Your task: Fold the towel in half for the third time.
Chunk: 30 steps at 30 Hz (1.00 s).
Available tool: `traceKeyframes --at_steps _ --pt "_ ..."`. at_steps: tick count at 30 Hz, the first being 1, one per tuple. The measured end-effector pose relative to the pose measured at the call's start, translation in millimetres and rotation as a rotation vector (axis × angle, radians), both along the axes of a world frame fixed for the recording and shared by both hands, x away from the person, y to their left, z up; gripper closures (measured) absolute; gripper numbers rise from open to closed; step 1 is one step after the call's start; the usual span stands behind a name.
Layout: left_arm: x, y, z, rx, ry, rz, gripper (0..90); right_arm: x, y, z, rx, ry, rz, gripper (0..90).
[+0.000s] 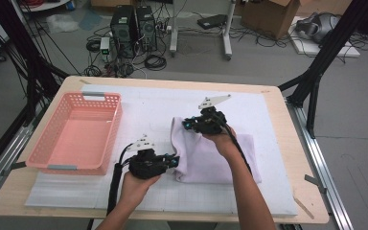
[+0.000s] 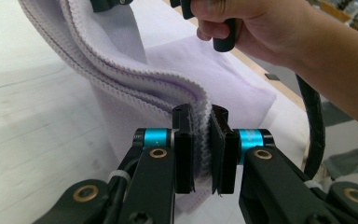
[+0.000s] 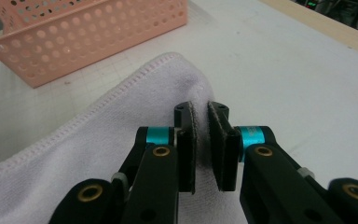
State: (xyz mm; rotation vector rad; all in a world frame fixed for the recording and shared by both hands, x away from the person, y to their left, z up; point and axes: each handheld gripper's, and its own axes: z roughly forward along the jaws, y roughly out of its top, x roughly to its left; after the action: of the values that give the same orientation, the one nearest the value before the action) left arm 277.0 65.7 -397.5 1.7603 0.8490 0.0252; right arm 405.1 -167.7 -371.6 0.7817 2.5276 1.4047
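We see a light wooden table (image 1: 287, 143) with rounded corners, its bare rim showing around a white gridded mat (image 1: 139, 108) that covers most of the top. On the mat's left side sits a pink perforated plastic basket (image 1: 76, 134) with grey handle grips, its long side running from near to far. Right of centre on the mat lies a folded pale lilac towel (image 1: 206, 160), its left edge raised off the mat. Near the table's near right corner a thin wooden stick (image 1: 304, 207) rests on the bare wood
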Motion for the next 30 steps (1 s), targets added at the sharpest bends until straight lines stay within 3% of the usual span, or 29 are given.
traceKeyframes --at_steps 11,15,17,19,23,26,30 --pt "10.4 -56.8 8.9 0.056 -0.009 -0.067 80.9 -10.7 -54.3 -2.9 0.039 -0.021 -0.087 82.4" --pt "13.1 -75.8 6.8 0.073 -0.012 -0.069 80.0 -14.0 -69.2 -5.1 0.042 -0.028 -0.114 82.4" --pt "14.4 -83.2 3.8 0.07 -0.01 -0.067 77.0 -14.9 -76.2 -6.7 0.039 -0.03 -0.128 82.4" --pt "14.4 -88.2 1.0 0.072 -0.021 -0.066 66.2 -15.7 -83.1 -9.1 0.029 -0.032 -0.139 82.5" --pt "8.0 -84.5 3.3 0.103 -0.122 -0.042 41.5 -17.9 -99.9 -15.5 0.027 -0.029 -0.164 82.6" --pt "7.5 -71.6 9.3 0.095 -0.169 -0.03 36.7 -19.1 -111.7 -19.2 0.023 -0.01 -0.183 82.6" --pt "7.8 -50.0 12.5 0.085 -0.215 0.003 34.8 -20.7 -121.1 -18.4 0.018 -0.031 -0.192 82.6"
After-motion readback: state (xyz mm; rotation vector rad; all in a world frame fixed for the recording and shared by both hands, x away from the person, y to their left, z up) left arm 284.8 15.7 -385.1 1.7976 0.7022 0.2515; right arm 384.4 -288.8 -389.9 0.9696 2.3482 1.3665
